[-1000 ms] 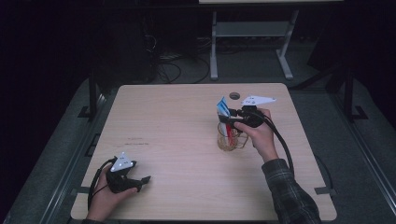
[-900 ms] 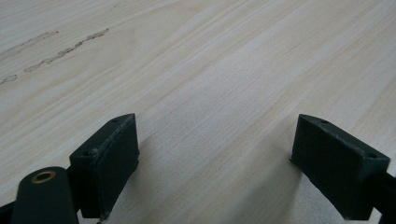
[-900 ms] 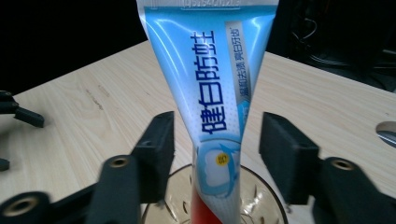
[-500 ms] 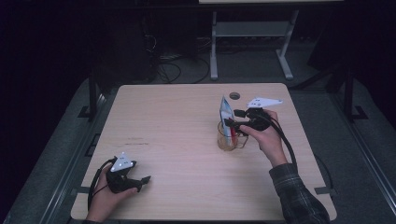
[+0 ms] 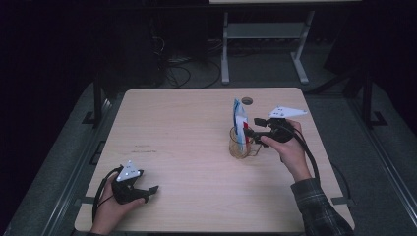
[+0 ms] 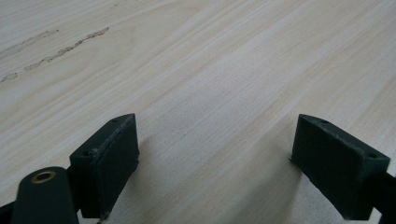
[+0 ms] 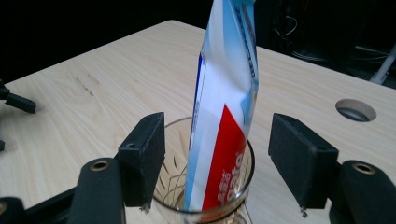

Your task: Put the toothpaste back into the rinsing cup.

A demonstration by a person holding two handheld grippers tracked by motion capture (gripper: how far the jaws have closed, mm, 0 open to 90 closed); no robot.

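Note:
A toothpaste tube [image 5: 239, 125] [image 7: 226, 112], white, blue and red, stands upright in a clear glass cup [image 5: 239, 145] [image 7: 205, 186] on the right half of the wooden table [image 5: 196, 123]. My right gripper [image 5: 252, 132] [image 7: 219, 161] is open just right of the cup; its jaws flank the tube without touching it. My left gripper [image 5: 147, 189] [image 6: 219, 163] rests open at the table's front left, with bare wood between its jaws.
A round cable hole [image 5: 247, 101] [image 7: 356, 109] lies in the table behind the cup. A faint scuff mark [image 5: 142, 149] [image 6: 51, 53] crosses the wood ahead of the left gripper. Dark floor, cables and a metal stand [image 5: 265, 34] lie beyond the far edge.
The tube went from tilted in the shut right gripper to upright in the cup. The right gripper has let go, opened and drawn back a little. The left gripper has not moved.

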